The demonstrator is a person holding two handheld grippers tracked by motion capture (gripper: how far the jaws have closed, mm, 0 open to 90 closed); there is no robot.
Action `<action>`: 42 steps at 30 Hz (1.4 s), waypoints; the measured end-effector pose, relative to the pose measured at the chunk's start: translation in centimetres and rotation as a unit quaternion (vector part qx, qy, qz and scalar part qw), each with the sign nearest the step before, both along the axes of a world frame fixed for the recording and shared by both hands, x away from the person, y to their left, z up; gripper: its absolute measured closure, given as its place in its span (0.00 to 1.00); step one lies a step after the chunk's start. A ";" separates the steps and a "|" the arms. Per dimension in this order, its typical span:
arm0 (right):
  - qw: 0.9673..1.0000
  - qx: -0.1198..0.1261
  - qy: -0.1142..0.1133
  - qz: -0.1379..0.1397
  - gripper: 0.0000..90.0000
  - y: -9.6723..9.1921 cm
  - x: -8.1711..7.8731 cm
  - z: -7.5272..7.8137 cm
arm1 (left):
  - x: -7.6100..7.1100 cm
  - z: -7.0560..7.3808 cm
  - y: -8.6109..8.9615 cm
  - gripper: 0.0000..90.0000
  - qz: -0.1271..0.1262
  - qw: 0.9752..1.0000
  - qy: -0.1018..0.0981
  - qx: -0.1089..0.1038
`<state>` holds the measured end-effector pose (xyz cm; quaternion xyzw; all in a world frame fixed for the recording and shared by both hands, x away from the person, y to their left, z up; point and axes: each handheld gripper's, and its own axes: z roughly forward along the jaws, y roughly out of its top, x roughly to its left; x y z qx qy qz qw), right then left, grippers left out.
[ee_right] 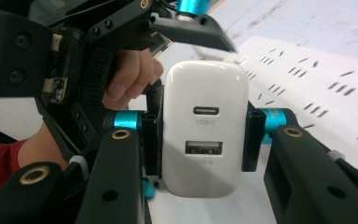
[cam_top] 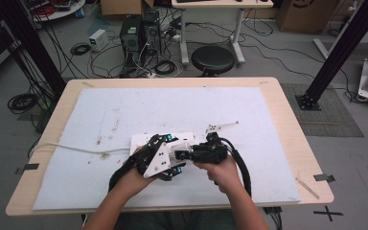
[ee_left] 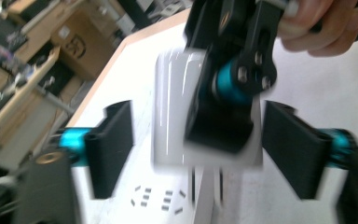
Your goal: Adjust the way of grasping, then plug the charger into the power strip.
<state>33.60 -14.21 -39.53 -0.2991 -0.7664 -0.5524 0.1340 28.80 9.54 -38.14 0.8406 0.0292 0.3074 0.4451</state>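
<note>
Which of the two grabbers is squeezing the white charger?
The right gripper: its black jaws press both sides of the white charger. The left gripper has its jaws spread wide, not touching it.

The charger [ee_right: 206, 128] is showing a smooth, glossy white plastic shell that is catching soft highlights, with two metal-lined ports set in its face. The right gripper [ee_right: 204, 140] is presenting matt black plastic jaws, shiny teal anodised metal sleeves and brass-coloured inserts. The left gripper [ee_left: 200, 149] is wearing the same matt black plastic with teal metal. The power strip [cam_top: 141, 140] is looking like smooth white plastic. The surface [cam_top: 287, 115] is showing pale wood at its edge, and the mat [cam_top: 124, 110] lying on it is looking matt, white and scuffed.
</note>
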 end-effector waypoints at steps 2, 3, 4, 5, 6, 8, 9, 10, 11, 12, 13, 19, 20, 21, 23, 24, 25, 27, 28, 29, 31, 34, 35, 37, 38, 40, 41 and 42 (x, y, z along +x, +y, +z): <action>1.000 -0.002 -0.010 -0.011 0.70 -0.7 0.1 0.4 | 0.2 0.3 0.9 0.21 0.007 1.000 0.009 -0.002; 1.000 -0.009 -0.022 -0.021 0.70 -1.0 0.1 0.8 | 0.2 0.3 0.9 0.21 0.007 1.000 0.009 -0.002; 0.999 -0.014 -0.029 -0.022 0.70 -1.2 0.2 1.0 | 0.4 0.7 1.8 0.21 0.021 1.000 0.018 -0.003; 0.999 -0.017 -0.035 -0.028 0.70 -1.5 0.2 1.4 | 0.4 0.7 1.8 0.21 0.021 1.000 0.018 -0.003; 0.998 -0.021 -0.045 -0.031 0.70 -1.8 0.2 1.6 | 0.6 0.9 2.3 0.21 0.028 0.999 0.022 -0.001; 0.997 -0.027 -0.061 -0.039 0.70 -2.2 0.2 2.3 | 0.9 1.4 3.3 0.21 0.043 0.999 0.027 0.004; 0.996 -0.030 -0.066 -0.043 0.70 -2.4 0.3 2.6 | 1.0 1.6 3.8 0.21 0.051 0.998 0.028 0.005; 0.996 -0.030 -0.072 -0.042 0.70 -2.7 0.3 2.8 | 1.2 2.1 4.8 0.21 0.064 0.997 0.036 0.000; 0.996 -0.027 -0.076 -0.047 0.70 -2.9 0.3 3.1 | 1.2 2.1 4.8 0.21 0.064 0.997 0.036 0.000; 0.996 -0.027 -0.076 -0.047 0.70 -2.9 0.3 3.1 | 1.4 2.3 5.4 0.21 0.071 0.997 0.043 0.000; 0.995 -0.026 -0.080 -0.049 0.70 -3.1 0.4 3.3 | 1.5 2.6 5.9 0.21 0.076 0.996 0.050 0.000; 0.992 -0.046 -0.100 -0.058 0.70 -3.9 0.8 4.3 | 2.7 3.8 8.8 0.21 0.109 0.990 0.083 -0.006; 0.992 -0.047 -0.105 -0.059 0.70 -4.0 0.8 4.3 | 2.9 3.9 9.2 0.21 0.114 0.990 0.086 -0.005; 0.991 -0.051 -0.107 -0.063 0.70 -4.3 0.9 4.5 | 3.0 4.0 9.6 0.21 0.118 0.989 0.091 -0.003; 0.990 -0.059 -0.110 -0.066 0.70 -4.4 1.0 4.5 | 3.5 4.2 10.6 0.21 0.134 0.986 0.096 -0.001; 0.990 -0.059 -0.110 -0.066 0.70 -4.4 1.0 4.5 | 3.5 4.2 10.6 0.21 0.134 0.986 0.096 -0.001; 0.990 -0.061 -0.112 -0.066 0.70 -4.5 1.1 4.6 | 3.6 4.2 10.9 0.21 0.140 0.986 0.093 -0.002; 0.989 -0.066 -0.116 -0.066 0.70 -4.7 1.3 4.6 | 3.9 4.3 11.4 0.21 0.145 0.984 0.099 -0.012; 0.988 -0.073 -0.121 -0.065 0.70 -4.7 1.3 4.8 | 4.1 4.3 11.8 0.21 0.151 0.984 0.098 -0.014; 0.987 -0.079 -0.128 -0.061 0.70 -4.6 1.3 4.9 | 4.1 4.3 11.8 0.21 0.151 0.984 0.098 -0.014; 0.986 -0.086 -0.134 -0.059 0.70 -4.4 1.3 5.0 | 4.3 4.3 12.1 0.21 0.155 0.983 0.101 -0.016; 0.981 -0.111 -0.154 -0.049 0.70 -3.5 1.6 5.4 | 4.3 4.1 12.4 0.21 0.159 0.982 0.105 -0.019; 0.981 -0.111 -0.154 -0.049 0.70 -3.5 1.6 5.4 | 4.3 4.0 12.5 0.21 0.160 0.981 0.106 -0.019; 0.978 -0.118 -0.164 -0.044 0.70 -3.0 1.8 5.6 | 4.3 3.8 12.7 0.21 0.161 0.981 0.106 -0.018; 0.975 -0.129 -0.175 -0.042 0.70 -2.5 2.0 5.8 | 4.2 3.7 12.8 0.21 0.161 0.981 0.108 -0.021; 0.974 -0.135 -0.179 -0.043 0.70 -2.3 2.1 5.9 | 4.2 3.6 13.0 0.21 0.164 0.980 0.109 -0.020; 0.972 -0.141 -0.185 -0.043 0.70 -2.0 2.3 6.0 | 4.2 3.5 13.2 0.21 0.166 0.980 0.110 -0.025; 0.969 -0.151 -0.188 -0.046 0.70 -1.7 2.4 6.1 | 4.1 3.5 13.3 0.21 0.167 0.979 0.111 -0.028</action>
